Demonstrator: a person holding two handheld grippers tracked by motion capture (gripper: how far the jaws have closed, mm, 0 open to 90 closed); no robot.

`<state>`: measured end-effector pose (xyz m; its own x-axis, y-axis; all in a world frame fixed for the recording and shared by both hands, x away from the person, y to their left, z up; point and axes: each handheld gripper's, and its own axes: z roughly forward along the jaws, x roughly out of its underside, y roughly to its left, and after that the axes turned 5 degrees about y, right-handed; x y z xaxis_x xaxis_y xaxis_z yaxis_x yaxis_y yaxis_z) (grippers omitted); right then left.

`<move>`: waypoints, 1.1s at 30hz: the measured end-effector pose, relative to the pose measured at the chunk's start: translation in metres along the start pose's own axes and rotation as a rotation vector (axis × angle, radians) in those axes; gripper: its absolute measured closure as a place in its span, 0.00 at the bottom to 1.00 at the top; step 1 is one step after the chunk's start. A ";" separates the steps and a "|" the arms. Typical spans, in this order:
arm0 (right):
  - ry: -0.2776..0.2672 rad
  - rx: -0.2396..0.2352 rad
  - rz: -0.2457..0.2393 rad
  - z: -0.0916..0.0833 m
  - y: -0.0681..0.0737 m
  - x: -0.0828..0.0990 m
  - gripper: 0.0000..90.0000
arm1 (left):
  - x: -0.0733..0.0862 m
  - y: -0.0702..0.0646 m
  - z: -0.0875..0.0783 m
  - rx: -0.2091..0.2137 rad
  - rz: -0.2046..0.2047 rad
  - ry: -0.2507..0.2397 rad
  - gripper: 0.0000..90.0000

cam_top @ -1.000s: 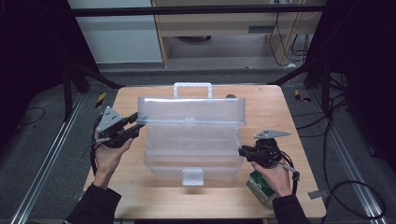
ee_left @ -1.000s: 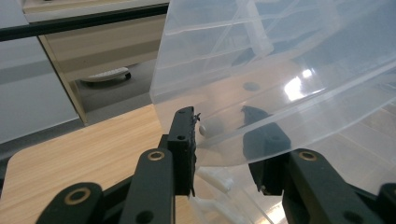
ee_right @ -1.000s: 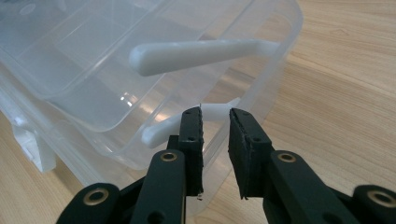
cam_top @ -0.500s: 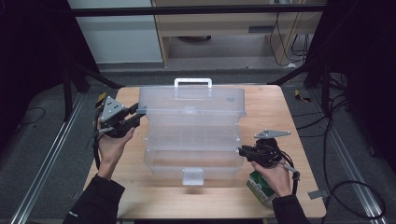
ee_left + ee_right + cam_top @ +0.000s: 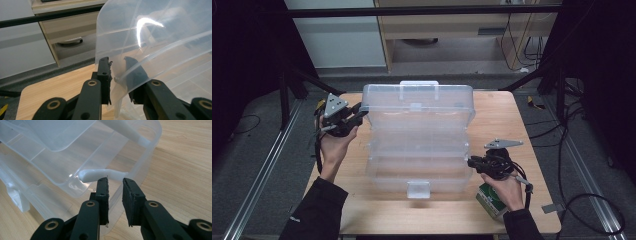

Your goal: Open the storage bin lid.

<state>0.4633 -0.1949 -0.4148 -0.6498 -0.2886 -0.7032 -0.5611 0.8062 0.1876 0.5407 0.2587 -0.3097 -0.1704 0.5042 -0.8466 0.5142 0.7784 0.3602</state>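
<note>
A clear plastic storage box (image 5: 417, 172) stands mid-table, and its lid (image 5: 417, 107) is raised almost upright at the back, white handle (image 5: 418, 84) on top. My left gripper (image 5: 360, 112) is at the lid's left edge. In the left gripper view its jaws (image 5: 117, 62) have just been closing and now pinch the lid's edge (image 5: 155, 37), one jaw seen through the plastic. My right gripper (image 5: 471, 163) sits at the box's right side. In the right gripper view its jaws (image 5: 115, 180) straddle the box's clear rim (image 5: 140, 167) beside a white side clip (image 5: 100, 174).
A small green carton (image 5: 491, 199) lies on the wood under the right hand, near the front right corner. The box's white front latch (image 5: 418, 189) faces the person. A yellow item (image 5: 320, 104) sits at the table's far left corner. A cabinet (image 5: 452, 25) stands beyond the table.
The left gripper has moved up and back with the lid, swinging it from a low tilt to almost upright. The right gripper has stayed at the box's right rim.
</note>
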 end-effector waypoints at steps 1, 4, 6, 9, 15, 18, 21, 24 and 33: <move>0.000 0.000 0.000 0.000 0.000 0.000 0.83 | -0.001 0.001 0.001 0.002 -0.002 0.003 0.83; 0.000 0.002 -0.009 0.000 0.000 0.000 0.83 | -0.002 0.003 0.004 0.007 -0.014 0.001 0.83; 0.001 0.001 -0.010 0.000 0.000 0.000 0.83 | -0.003 0.005 0.006 0.005 -0.020 -0.004 0.83; -0.002 0.002 -0.009 0.000 0.000 0.000 0.84 | -0.003 0.006 0.010 -0.002 -0.033 -0.010 0.83; -0.002 -0.001 -0.007 0.000 0.000 0.000 0.83 | -0.006 0.011 0.017 0.003 -0.059 -0.010 0.84; -0.001 0.000 -0.008 0.000 0.000 0.000 0.83 | -0.009 0.014 0.022 0.009 -0.064 -0.004 0.84; -0.002 0.000 -0.011 0.000 0.000 0.000 0.83 | -0.011 0.017 0.027 0.005 -0.070 0.000 0.84; -0.002 0.000 -0.012 0.000 0.000 0.000 0.83 | -0.014 0.020 0.033 -0.004 -0.080 0.006 0.85; -0.002 0.001 -0.015 0.000 0.000 0.000 0.83 | -0.019 0.027 0.052 -0.016 -0.101 0.022 0.85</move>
<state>0.4635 -0.1949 -0.4151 -0.6401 -0.2994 -0.7076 -0.5704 0.8021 0.1766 0.6018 0.2505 -0.3046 -0.2390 0.4313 -0.8700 0.4801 0.8313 0.2802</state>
